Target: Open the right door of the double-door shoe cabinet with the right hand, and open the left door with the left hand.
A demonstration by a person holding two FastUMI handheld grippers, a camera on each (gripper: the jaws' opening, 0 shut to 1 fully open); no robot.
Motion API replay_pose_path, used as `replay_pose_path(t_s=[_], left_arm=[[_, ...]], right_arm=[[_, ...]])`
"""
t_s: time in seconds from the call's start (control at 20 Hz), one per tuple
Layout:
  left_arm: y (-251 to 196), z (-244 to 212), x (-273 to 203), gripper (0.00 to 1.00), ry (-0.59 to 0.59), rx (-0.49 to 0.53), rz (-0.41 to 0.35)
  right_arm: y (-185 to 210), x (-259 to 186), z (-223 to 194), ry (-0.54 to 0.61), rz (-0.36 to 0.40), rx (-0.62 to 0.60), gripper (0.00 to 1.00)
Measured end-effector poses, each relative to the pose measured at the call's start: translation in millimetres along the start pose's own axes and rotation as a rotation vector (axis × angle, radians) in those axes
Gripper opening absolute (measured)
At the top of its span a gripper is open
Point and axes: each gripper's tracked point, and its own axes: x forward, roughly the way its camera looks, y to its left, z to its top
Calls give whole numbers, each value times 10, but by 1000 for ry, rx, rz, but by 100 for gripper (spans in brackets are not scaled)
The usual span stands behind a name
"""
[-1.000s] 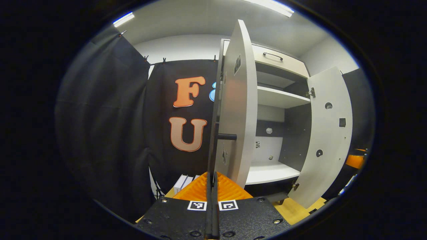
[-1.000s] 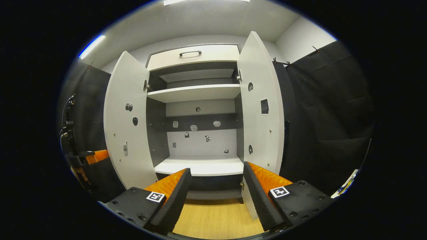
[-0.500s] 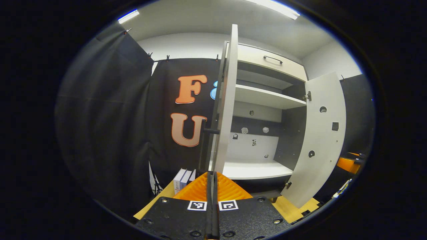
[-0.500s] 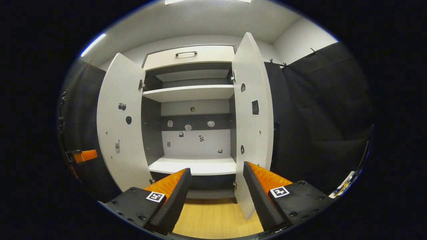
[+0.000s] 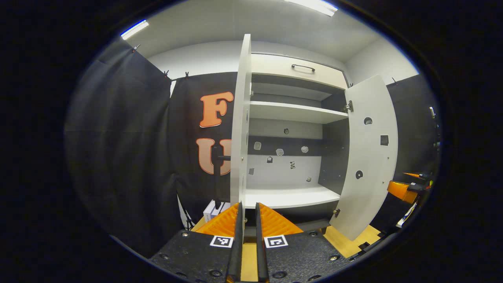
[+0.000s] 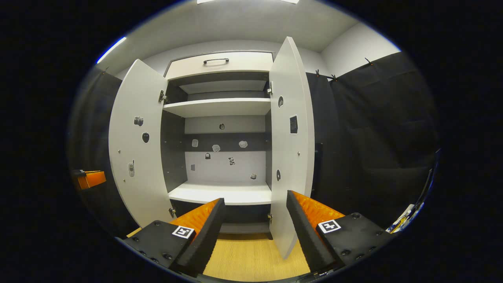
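Shoe cabinet (image 6: 220,106) stood ahead of you with both doors swung out. In the right gripper view, your right gripper (image 6: 255,220) had its fingers wide apart, touching nothing, pointed at the bare lower shelf (image 6: 220,193); the right door (image 6: 290,145) stood just beside its outer finger. In the left gripper view, your left gripper (image 5: 246,236) showed a narrow gap between its fingers, with the left door (image 5: 239,125) seen edge-on just above that gap, apparently not clamped.

We see white boxes (image 5: 214,209) on the wooden floor (image 6: 251,257) at far left, beside the black curtain (image 5: 122,157).
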Motion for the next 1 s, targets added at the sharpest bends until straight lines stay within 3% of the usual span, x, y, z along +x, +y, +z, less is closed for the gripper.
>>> replay_pose_path(t_s=[0.2, 0.3, 0.4, 0.45, 0.55, 1.0], left_arm=[[-44, -75, 13, 44, 22, -48, 10], [-91, -88, 26, 60, 24, -39, 4], [-113, -83, 29, 82, 24, -25, 4], [-121, -78, 32, 88, 20, -26, 1], [-117, -35, 18, 95, 9, -31, 6], [-81, 63, 29, 95, -24, -16, 27]], right_arm=[[-20, 4, 43, -10, -2, 3, 99], [-28, 4, 58, -14, -4, 3, 99], [-30, 16, 60, -16, -8, 1, 99], [-22, 36, 58, -15, -9, 1, 99], [5, 43, 43, -10, -3, 4, 99], [70, 102, 26, -6, 2, 14, 99]])
